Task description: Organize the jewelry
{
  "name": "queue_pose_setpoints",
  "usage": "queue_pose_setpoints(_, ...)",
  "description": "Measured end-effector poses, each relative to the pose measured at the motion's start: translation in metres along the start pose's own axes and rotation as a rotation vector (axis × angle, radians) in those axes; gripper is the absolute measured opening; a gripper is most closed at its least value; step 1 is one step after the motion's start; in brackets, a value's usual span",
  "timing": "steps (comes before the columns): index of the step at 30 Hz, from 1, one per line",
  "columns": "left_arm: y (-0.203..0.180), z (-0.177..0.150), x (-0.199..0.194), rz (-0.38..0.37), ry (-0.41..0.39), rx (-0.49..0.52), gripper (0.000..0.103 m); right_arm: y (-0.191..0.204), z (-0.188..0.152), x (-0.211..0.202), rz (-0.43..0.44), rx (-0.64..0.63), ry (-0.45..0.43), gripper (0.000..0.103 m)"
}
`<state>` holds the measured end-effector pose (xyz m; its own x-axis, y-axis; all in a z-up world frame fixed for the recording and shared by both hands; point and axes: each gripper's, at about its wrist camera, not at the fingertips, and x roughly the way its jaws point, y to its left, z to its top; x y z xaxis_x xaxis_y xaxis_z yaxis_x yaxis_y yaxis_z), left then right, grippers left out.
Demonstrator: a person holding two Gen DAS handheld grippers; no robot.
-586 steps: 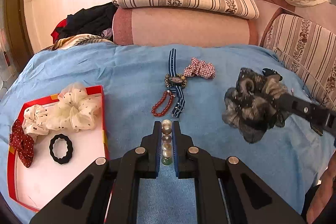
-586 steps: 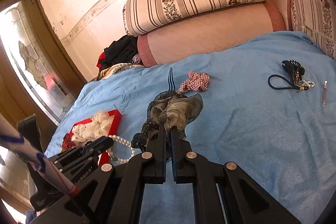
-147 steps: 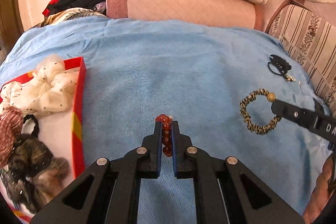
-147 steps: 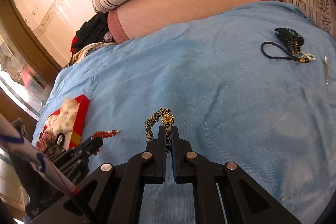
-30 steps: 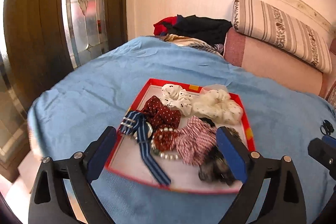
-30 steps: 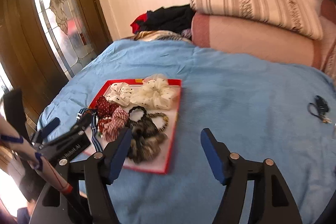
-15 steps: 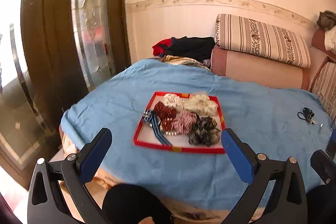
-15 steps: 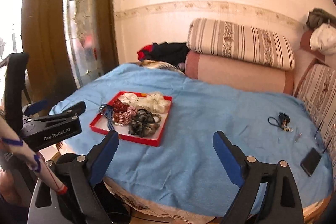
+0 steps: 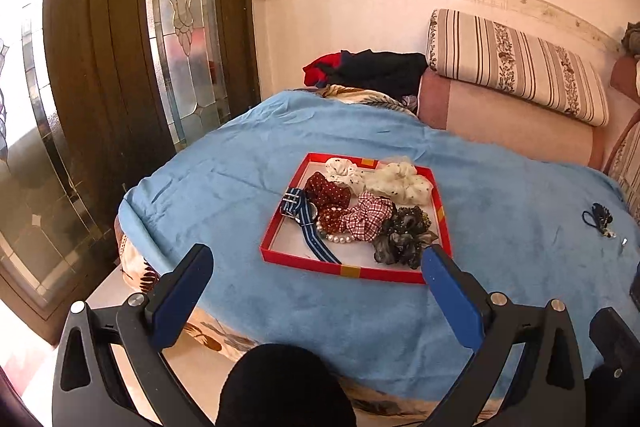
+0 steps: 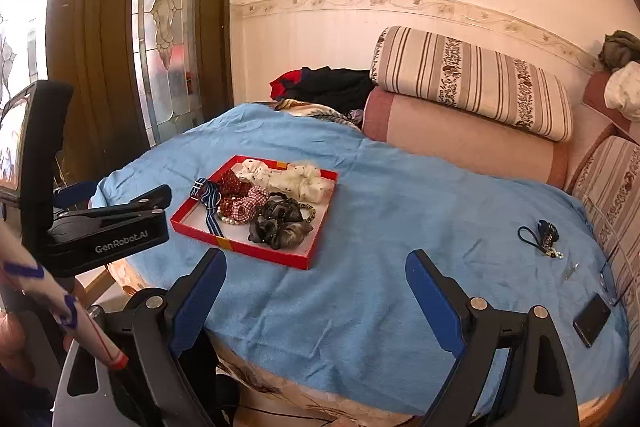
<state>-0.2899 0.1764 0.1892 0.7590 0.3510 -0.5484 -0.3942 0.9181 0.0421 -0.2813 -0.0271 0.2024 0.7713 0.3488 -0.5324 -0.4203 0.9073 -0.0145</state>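
A red tray (image 9: pixel 276 227) (image 10: pixel 308 249) lies on the blue bedspread. In it are white scrunchies (image 9: pixel 400 179), a red dotted scrunchie (image 9: pixel 328 191), a checked scrunchie (image 9: pixel 368 213), a dark scrunchie (image 9: pixel 400 239), a striped watch strap (image 9: pixel 308 231) and a pearl bracelet (image 9: pixel 340 238). My left gripper (image 9: pixel 316 267) is open and empty, held back from the bed's near edge. My right gripper (image 10: pixel 316 271) is open and empty, also back from the bed. The left gripper's body (image 10: pixel 108 227) shows at the left of the right wrist view.
A black keyring with charms (image 10: pixel 542 233) and a phone (image 10: pixel 592 314) lie on the bedspread at the right. Striped cushions (image 10: pixel 472 79) and a pile of clothes (image 10: pixel 328 85) are at the back. A glass-panelled wooden door (image 9: pixel 120 67) stands at the left.
Both grippers have pulled back and up from the tray, so the whole bed shows. Both stay wide open and empty.
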Motion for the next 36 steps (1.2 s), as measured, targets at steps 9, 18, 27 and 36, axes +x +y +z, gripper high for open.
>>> queue_pose_setpoints(9,0.001,-0.005,0.021,0.008,0.042,0.006,0.103,0.009,-0.003,0.018,-0.001,-0.033,0.044,0.094)
queue_pose_setpoints(18,0.001,-0.009,0.034,0.013,0.064,0.019,0.103,0.011,-0.004,0.031,-0.002,-0.041,0.076,0.094)
queue_pose_setpoints(27,0.004,-0.016,0.048,0.017,0.105,0.022,0.103,0.016,-0.007,0.048,0.01,-0.042,0.118,0.094)
queue_pose_setpoints(36,0.001,-0.018,0.057,0.022,0.117,0.033,0.103,0.012,-0.009,0.054,0.004,-0.034,0.134,0.094)
